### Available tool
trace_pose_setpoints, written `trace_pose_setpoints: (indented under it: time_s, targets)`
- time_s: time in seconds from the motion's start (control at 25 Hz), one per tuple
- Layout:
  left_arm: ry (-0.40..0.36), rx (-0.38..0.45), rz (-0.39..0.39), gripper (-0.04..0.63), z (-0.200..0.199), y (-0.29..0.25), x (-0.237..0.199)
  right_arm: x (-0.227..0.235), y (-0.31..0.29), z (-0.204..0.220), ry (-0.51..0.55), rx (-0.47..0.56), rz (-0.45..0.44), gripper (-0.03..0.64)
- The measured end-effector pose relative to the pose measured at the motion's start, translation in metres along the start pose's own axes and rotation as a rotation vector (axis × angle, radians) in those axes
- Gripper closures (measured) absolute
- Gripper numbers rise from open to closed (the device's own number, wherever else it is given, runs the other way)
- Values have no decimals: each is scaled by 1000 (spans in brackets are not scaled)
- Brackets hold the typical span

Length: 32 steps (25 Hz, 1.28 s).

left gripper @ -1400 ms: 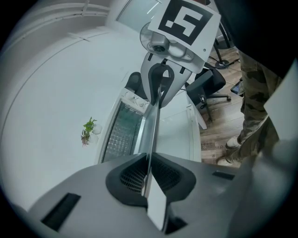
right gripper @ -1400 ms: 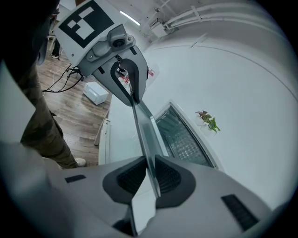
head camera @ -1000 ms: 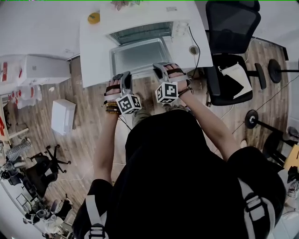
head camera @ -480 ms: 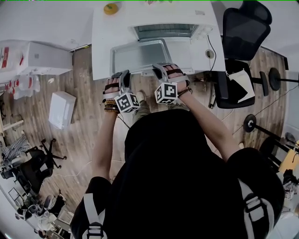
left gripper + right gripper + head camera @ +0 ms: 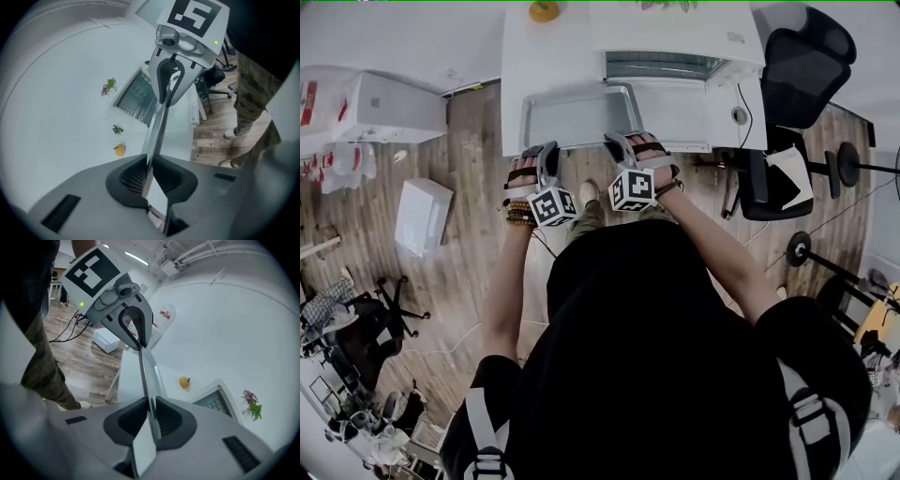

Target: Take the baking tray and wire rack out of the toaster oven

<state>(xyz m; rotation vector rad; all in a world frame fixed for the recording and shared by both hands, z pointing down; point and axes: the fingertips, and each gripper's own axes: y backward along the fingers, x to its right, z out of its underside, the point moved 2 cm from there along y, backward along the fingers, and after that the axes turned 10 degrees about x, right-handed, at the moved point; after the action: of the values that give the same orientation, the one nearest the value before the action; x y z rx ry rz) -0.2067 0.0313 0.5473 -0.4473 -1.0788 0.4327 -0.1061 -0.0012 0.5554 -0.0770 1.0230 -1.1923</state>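
I hold a silver baking tray [image 5: 579, 114] level above the white table [image 5: 517, 84], left of the toaster oven [image 5: 675, 37]. My left gripper [image 5: 542, 153] is shut on the tray's near rim at its left. At the near right, my right gripper [image 5: 622, 143] is shut on the same rim. In the left gripper view the tray [image 5: 157, 133] runs edge-on between the pads [image 5: 133, 177], and the right gripper [image 5: 169, 89] shows ahead. The right gripper view shows the rim [image 5: 146, 376] pinched likewise. The wire rack [image 5: 135, 97] sits inside the oven, whose door [image 5: 686, 103] hangs open.
An orange fruit [image 5: 545, 11] lies at the table's far left, and a small plant [image 5: 108, 86] stands behind the oven. A black office chair [image 5: 792, 66] is at the right of the table. A white box [image 5: 422, 217] lies on the wooden floor at the left.
Both grippers have carried the tray to the left, from in front of the oven's opening to beside the open door. Neither grip has changed.
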Motion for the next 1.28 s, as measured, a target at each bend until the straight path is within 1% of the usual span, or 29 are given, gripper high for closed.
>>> trace_pose_setpoints:
  time_s: [0.36, 0.56, 0.68, 0.88, 1.08, 1.2, 1.28]
  targets:
    - [18, -4, 7, 548, 64, 15, -5, -18, -43, -44, 7, 7, -28, 549]
    - [15, -4, 17, 548, 95, 13, -11, -23, -70, -59, 31, 8, -40, 549]
    - [15, 4, 30, 548, 107, 7, -13, -23, -84, -61, 50, 6, -52, 551]
    - [22, 11, 61, 548, 121, -8, -14, -21, -107, -56, 42, -27, -70, 551]
    - [18, 13, 114, 549, 137, -23, -14, -21, -126, -53, 15, -68, -82, 551]
    - [8, 0, 143, 549, 150, -28, -14, -24, -141, -54, -13, -84, -85, 551]
    - [6, -11, 164, 549, 154, -35, -11, -26, -149, -50, 1, -89, -99, 551]
